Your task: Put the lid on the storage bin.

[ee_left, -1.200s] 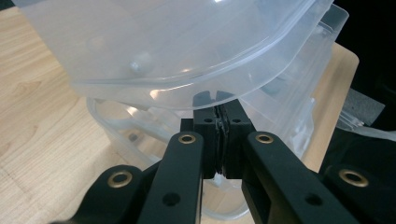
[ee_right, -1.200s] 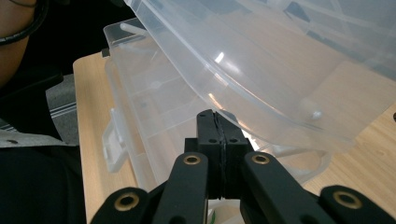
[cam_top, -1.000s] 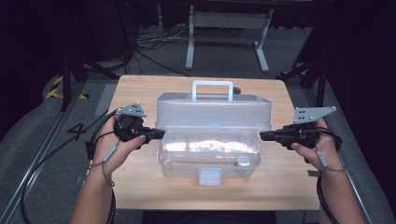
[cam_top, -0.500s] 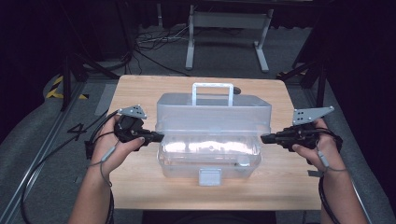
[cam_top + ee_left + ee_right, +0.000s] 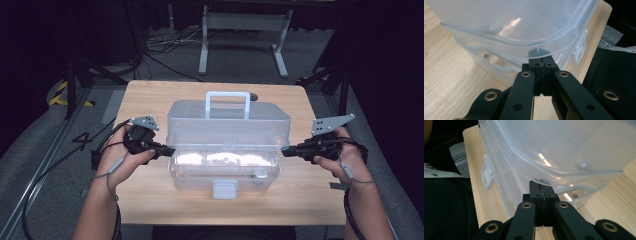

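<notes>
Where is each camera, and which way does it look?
High view: above the person's side, looking forward and down on the table, box, both forearms.
Left gripper view: rides the left gripper, looking along its shut jaws at the lid rim.
Right gripper view: same on the right gripper.
All share the box.

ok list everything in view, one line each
box: 1, clear plastic, middle of table
lid: 1, clear, raised at the front, tilted back
handle: 1, white, on top of lid
latch: 1, pale, front of box
table: 1, light wood, under box
stand: 1, grey metal, floor behind table
cables: several, black, floor behind table
left gripper: 1, black, shut, tip at lid's left rim
right gripper: 1, black, shut, tip at lid's right rim
hands: 2, one on each gripper
</notes>
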Tool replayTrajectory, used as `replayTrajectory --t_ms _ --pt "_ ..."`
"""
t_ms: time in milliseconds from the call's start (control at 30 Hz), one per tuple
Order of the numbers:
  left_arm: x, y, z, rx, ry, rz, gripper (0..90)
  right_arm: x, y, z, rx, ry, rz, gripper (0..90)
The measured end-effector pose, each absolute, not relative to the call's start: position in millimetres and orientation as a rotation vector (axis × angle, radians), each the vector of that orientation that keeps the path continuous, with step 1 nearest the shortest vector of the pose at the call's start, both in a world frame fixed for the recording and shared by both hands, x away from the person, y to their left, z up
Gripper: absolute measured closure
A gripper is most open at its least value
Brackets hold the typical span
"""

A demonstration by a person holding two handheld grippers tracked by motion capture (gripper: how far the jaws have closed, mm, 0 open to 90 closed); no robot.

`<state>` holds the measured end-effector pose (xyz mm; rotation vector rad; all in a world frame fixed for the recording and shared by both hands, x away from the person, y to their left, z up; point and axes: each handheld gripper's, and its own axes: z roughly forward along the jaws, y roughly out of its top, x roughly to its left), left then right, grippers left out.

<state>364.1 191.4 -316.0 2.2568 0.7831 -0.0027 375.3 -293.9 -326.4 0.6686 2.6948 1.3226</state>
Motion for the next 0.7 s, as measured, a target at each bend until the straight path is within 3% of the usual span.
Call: replayTrajectory --t_ms 700 --pt "362.3 189.5 -320.3 2.344 0.782 -0.053 89.7 374.5 -291.8 -330.5 0.652 2.781 1.226 90.0"
